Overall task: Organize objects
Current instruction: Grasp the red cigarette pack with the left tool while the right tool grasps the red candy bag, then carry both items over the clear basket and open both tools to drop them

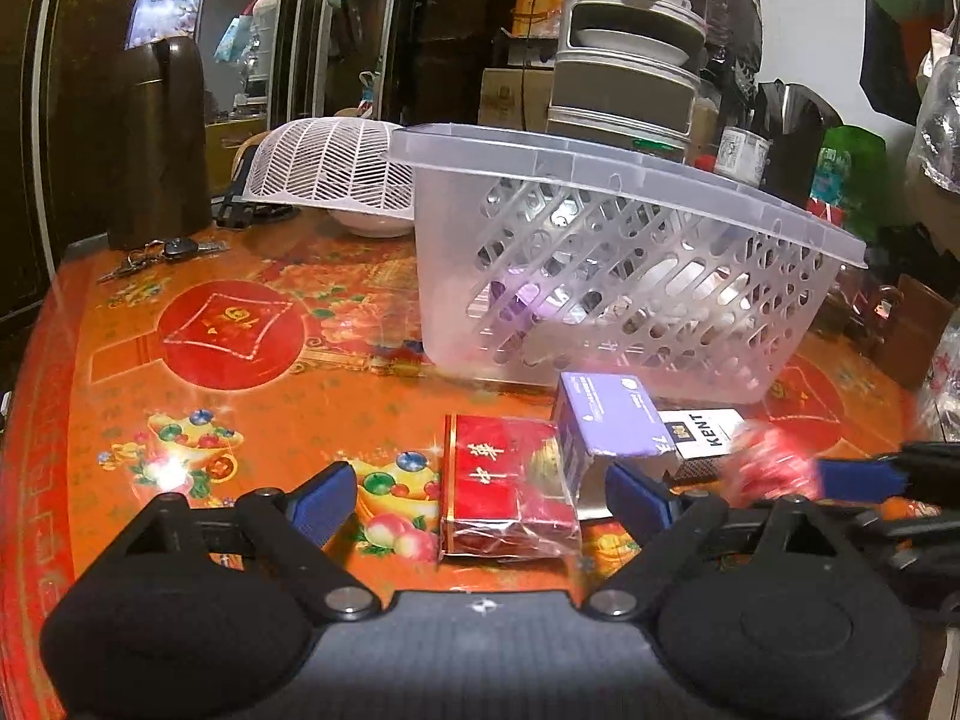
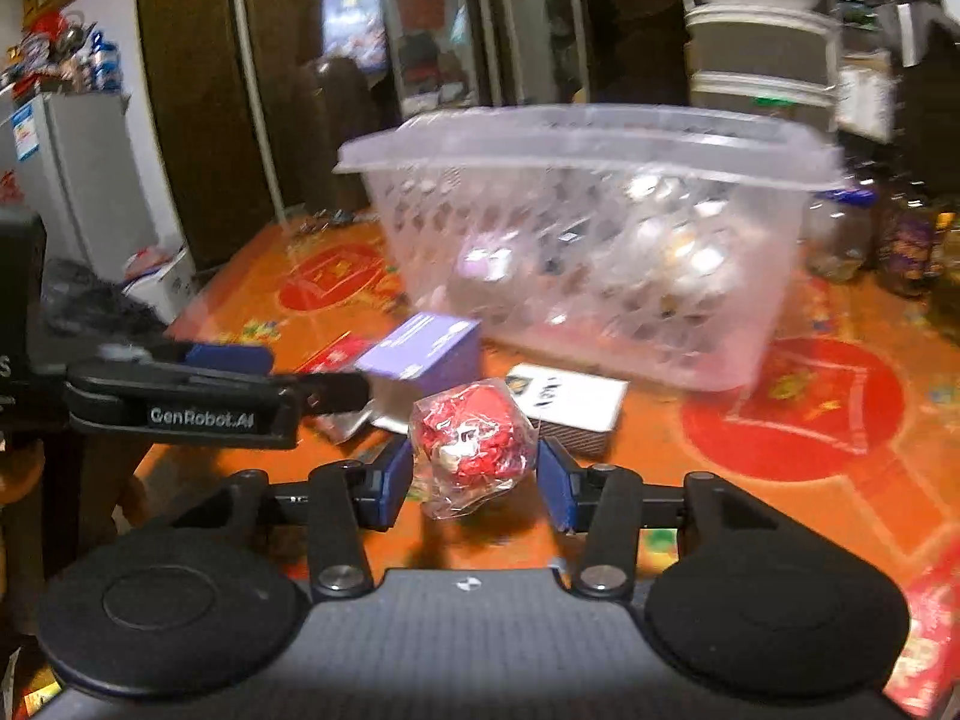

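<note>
right claw (image 2: 474, 483) | grips red ball (image 2: 474, 441) | clear crinkled wrap

Between my right jaws sits a red crinkled ball in clear wrap (image 2: 473, 449), pinched from both sides and lifted off the table. On the table, a red cigarette pack (image 1: 507, 483) in loose cellophane lies flat, gold characters up. Just beside it on the right stands a purple box (image 1: 609, 420), one flap open toward me. Touching that, a white KENT pack (image 1: 705, 429) lies face up. Behind them all stands the clear lattice basket (image 1: 630, 276), upright, with several small items inside that I cannot make out.
</note>
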A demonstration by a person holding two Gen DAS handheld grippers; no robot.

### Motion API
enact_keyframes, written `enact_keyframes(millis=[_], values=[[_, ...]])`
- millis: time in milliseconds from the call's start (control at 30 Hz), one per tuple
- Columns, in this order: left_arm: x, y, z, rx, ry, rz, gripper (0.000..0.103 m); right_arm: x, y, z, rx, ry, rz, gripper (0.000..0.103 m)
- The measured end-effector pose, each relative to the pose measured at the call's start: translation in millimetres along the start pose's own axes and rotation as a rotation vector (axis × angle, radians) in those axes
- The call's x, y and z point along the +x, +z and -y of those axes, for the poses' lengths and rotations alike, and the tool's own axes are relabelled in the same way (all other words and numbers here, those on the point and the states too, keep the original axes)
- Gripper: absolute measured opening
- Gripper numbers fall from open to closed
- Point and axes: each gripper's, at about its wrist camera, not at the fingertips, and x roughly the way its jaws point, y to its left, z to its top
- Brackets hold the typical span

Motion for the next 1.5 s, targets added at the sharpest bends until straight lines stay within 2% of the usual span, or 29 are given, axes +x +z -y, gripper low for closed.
enact_keyframes(millis=[133, 267, 333, 400, 667, 967, 1500], values=[[3, -1, 2, 0.014, 0.013, -0.025, 0.091, -18, -4, 16, 0.038, 0.001, 0.022, 0.049], [7, -2, 9, 0.053, 0.036, -0.053, 0.082, -27, -8, 29, 0.073, 0.001, 0.032, 0.049], [7, -2, 11, 0.063, 0.047, -0.06, 0.075, -28, -9, 33, 0.088, 0.003, 0.036, 0.049], [8, -2, 13, 0.071, 0.053, -0.068, 0.054, -30, -10, 38, 0.102, 0.003, 0.04, 0.049], [-3, -5, 16, 0.082, 0.077, -0.033, 0.053, -33, -12, 39, 0.09, -0.002, 0.052, 0.049], [-42, -9, 29, 0.071, 0.024, 0.067, 0.053, -46, -9, 30, 0.029, -0.006, 0.096, 0.049], [-96, 5, 41, 0.041, -0.002, 0.195, 0.053, -75, 8, 33, 0.017, 0.006, 0.17, 0.049]])
